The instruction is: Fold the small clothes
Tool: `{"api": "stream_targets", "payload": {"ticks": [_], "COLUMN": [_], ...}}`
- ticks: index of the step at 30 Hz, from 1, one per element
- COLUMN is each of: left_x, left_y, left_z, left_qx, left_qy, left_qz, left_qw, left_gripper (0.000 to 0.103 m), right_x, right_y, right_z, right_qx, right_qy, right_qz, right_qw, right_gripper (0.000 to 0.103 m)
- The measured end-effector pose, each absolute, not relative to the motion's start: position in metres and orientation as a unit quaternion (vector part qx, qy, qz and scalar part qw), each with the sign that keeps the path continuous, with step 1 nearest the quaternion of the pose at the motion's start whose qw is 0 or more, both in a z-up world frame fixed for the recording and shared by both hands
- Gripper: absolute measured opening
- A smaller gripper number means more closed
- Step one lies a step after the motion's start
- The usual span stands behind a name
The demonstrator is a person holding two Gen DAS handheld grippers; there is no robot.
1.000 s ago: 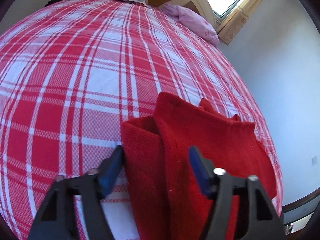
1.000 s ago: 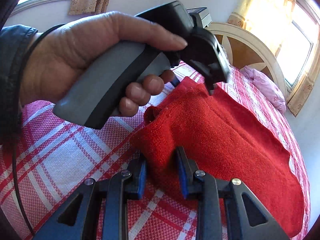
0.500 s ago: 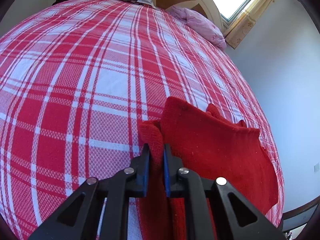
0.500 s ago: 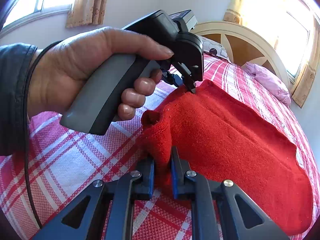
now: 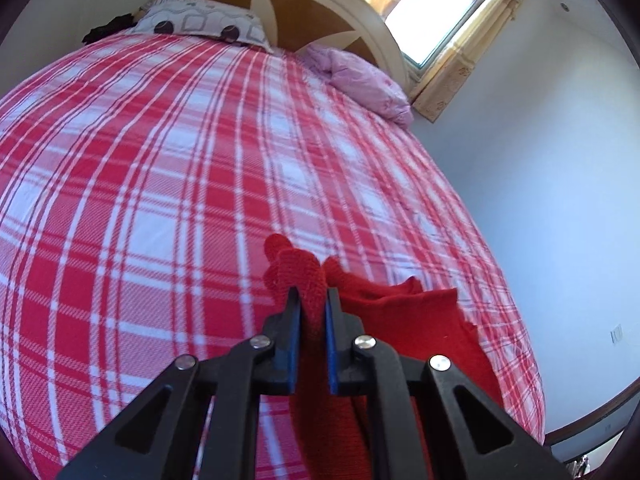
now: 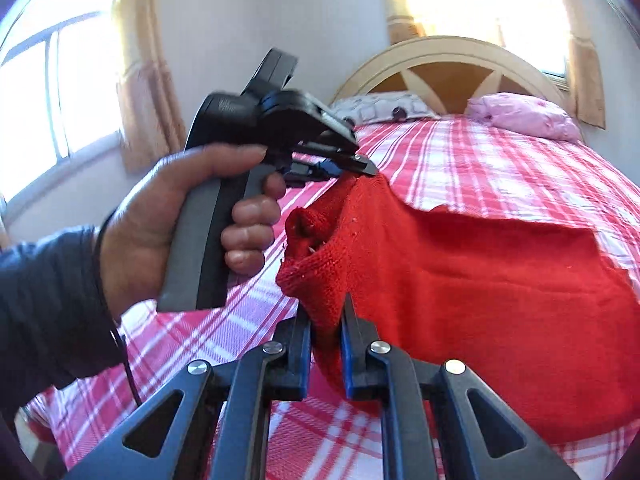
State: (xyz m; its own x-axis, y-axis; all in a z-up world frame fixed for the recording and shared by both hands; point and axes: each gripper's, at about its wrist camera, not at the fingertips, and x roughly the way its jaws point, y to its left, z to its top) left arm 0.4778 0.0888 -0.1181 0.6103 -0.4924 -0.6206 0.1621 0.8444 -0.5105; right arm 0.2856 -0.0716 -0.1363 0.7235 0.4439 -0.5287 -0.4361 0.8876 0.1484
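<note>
We see one red knit garment (image 6: 480, 280) on plaid bed (image 5: 160, 200), toward foot end near its right edge, gathered edge lifted off cover. Left hand-held gripper (image 5: 312, 304) clamped on one bunched fold; right hand-held gripper (image 6: 326, 320) pinching adjacent edge. Two pillows at headboard (image 5: 328, 12): one patterned (image 5: 200, 24), one pink (image 5: 360, 80). No containers.

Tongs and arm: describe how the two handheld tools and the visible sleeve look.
Both tongs, left tongs and right tongs, have black triangular cut-out fingers, blue inner pads and silver rivets. The left tool has a grey pistol handle under a black head. A dark blue sleeve covers the arm; a thin black cable runs along it.
</note>
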Motion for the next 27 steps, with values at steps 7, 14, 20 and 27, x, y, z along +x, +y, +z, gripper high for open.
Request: {"api": "stream_targets", "payload": {"ticks": [7, 14, 20, 27], "left_x": [0.478, 0.481, 0.487, 0.492], "left_y": [0.037, -0.028, -0.084, -0.142], "left_z": [-0.089, -0.075, -0.076, -0.092], "left_qx": [-0.197, -0.175, -0.156, -0.136], "left_qy": [0.38, 0.379, 0.388, 0.412], "left_qz": [-0.224, -0.261, -0.283, -0.308], "left_qw": [0.876, 0.871, 0.863, 0.847], "left_gripper": [0.011, 0.011, 0.011, 0.011], "right_x": [0.276, 0.276, 0.273, 0.274], "right_y": [-0.112, -0.171, -0.222, -0.277], "right_z": [-0.117, -0.108, -0.111, -0.128], "right_qx": [0.043, 0.095, 0.14, 0.189], "right_qy": [0.261, 0.255, 0.266, 0.297], "right_qz": [0.212, 0.177, 0.144, 0.111], "right_qw": [0.941, 0.946, 0.943, 0.929], "right_gripper": [0.011, 0.011, 0.011, 0.011]}}
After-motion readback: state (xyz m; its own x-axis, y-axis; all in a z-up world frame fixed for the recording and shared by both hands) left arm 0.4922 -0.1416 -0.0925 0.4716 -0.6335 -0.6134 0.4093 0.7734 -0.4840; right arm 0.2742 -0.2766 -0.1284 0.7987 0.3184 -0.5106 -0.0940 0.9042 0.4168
